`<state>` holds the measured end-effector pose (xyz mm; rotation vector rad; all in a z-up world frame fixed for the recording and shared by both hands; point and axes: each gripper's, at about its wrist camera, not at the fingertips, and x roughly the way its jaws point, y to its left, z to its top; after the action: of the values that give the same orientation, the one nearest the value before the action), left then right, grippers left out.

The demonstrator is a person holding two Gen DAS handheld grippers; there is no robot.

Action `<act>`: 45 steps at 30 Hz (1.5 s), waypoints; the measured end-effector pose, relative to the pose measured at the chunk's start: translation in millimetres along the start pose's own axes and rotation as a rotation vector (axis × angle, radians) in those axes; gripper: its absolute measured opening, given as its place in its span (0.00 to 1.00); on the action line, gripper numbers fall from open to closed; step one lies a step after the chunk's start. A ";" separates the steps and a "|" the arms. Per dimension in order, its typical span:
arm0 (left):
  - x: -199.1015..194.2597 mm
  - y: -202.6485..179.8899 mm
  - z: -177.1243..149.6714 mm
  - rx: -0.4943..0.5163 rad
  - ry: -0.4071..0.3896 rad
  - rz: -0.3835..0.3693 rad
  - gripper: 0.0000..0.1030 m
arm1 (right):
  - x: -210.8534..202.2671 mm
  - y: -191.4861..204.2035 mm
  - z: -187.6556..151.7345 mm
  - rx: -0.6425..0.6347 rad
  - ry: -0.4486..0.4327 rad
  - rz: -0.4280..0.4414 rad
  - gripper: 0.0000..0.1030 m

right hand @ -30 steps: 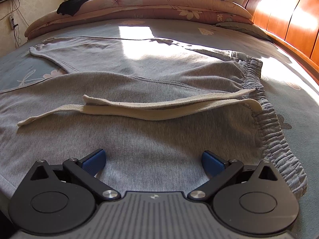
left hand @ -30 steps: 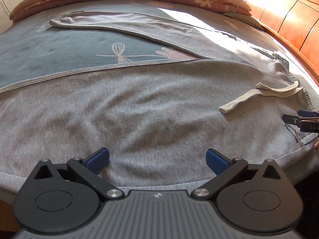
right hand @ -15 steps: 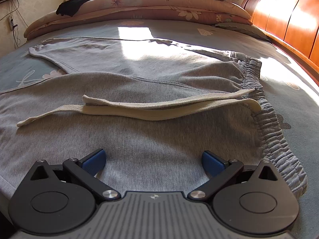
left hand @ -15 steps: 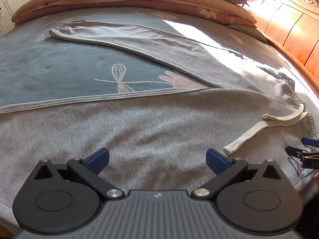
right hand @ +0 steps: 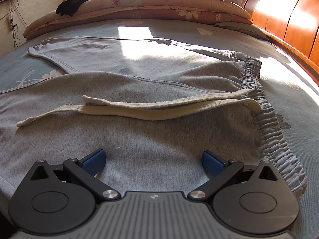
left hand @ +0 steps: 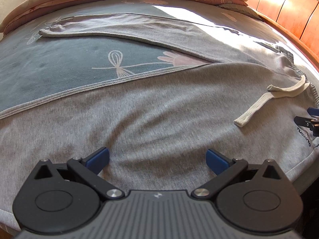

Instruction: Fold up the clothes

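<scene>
A pair of grey sweatpants is laid flat on a blue floral bedsheet, filling the lower half of both views. The 2 legs are splayed in a V: 1 runs across the foreground, the other extends toward the upper left of the left wrist frame. The elastic waistband is seen at the right of the right wrist frame, with the cream drawstring lying loose across the fabric at mid-frame.

The left gripper is held over the near leg at lower centre, jaws spread wide, nothing between them. The right gripper is likewise spread wide and empty, low over the fabric just short of the waistband; its tips are also visible at the right edge of the left wrist frame.

No fold is made yet. The step in hand is judged to be the approach for the 1st grasp. The next move appears to call for both grippers to be lowered and closed on the near edge of the foreground leg, so that it can be carried over onto the far leg. The drawstring may need to be tucked in.
</scene>
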<state>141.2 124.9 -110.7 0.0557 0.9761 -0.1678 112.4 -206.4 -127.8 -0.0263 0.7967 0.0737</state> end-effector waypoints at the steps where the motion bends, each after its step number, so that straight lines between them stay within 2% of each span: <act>1: 1.0 -2.5 2.8 -0.002 0.019 0.017 0.99 | -0.1 -0.6 0.2 -0.001 0.002 0.002 1.00; 4: -0.9 -4.6 12.9 -0.013 0.048 0.032 0.99 | -1.2 -1.4 0.3 -0.001 0.010 0.004 1.00; 8: -31.2 20.3 27.4 -0.050 -0.010 0.045 0.99 | -2.1 -0.9 2.9 0.006 0.030 0.002 1.00; 10: -53.0 49.5 30.7 -0.089 -0.042 0.088 0.99 | -5.1 -0.7 6.2 0.018 0.042 0.008 1.00; 14: -82.6 125.0 25.5 -0.216 -0.064 0.211 0.99 | -20.4 4.8 12.2 0.044 -0.027 0.116 1.00; 16: -86.2 164.4 17.9 -0.309 -0.073 0.241 0.99 | -24.0 11.2 14.5 0.039 -0.045 0.165 1.00; 20: -75.0 226.0 3.2 -0.507 -0.093 0.195 0.99 | -21.3 32.5 18.1 0.003 -0.044 0.232 1.00; 23: -60.0 251.0 -6.7 -0.606 -0.117 0.138 0.99 | -15.1 51.0 19.4 -0.044 -0.038 0.243 1.00; 26: -41.7 268.6 -17.6 -0.685 -0.106 0.086 0.99 | -8.7 64.9 18.4 -0.087 -0.024 0.236 1.00; 31: -27.2 283.0 -29.8 -0.690 -0.108 0.132 0.99 | 1.1 77.9 12.4 -0.149 -0.006 0.202 1.00; 35: -26.5 288.8 -26.1 -0.673 -0.100 0.258 0.99 | 4.3 81.1 10.7 -0.172 -0.016 0.184 1.00; 37: -30.1 282.2 -20.1 -0.651 -0.105 0.282 0.99 | 4.0 79.1 10.6 -0.164 -0.020 0.189 1.00; 39: -40.2 263.6 -15.1 -0.617 -0.149 0.239 0.99 | 3.7 77.3 11.1 -0.152 -0.025 0.193 1.00; 41: -46.3 241.7 -13.7 -0.583 -0.186 0.166 0.99 | 4.1 75.8 12.2 -0.138 -0.025 0.198 1.00; 43: -46.9 220.7 -14.9 -0.547 -0.187 0.098 0.99 | 3.6 75.3 12.7 -0.132 -0.026 0.199 1.00; 45: -42.7 201.9 -16.7 -0.513 -0.167 0.062 0.99 | 2.2 73.9 13.0 -0.122 -0.027 0.201 1.00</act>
<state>137.7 330.9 -90.4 -0.3930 0.8256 0.1366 117.6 -132.0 -120.0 -0.0605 0.7655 0.3129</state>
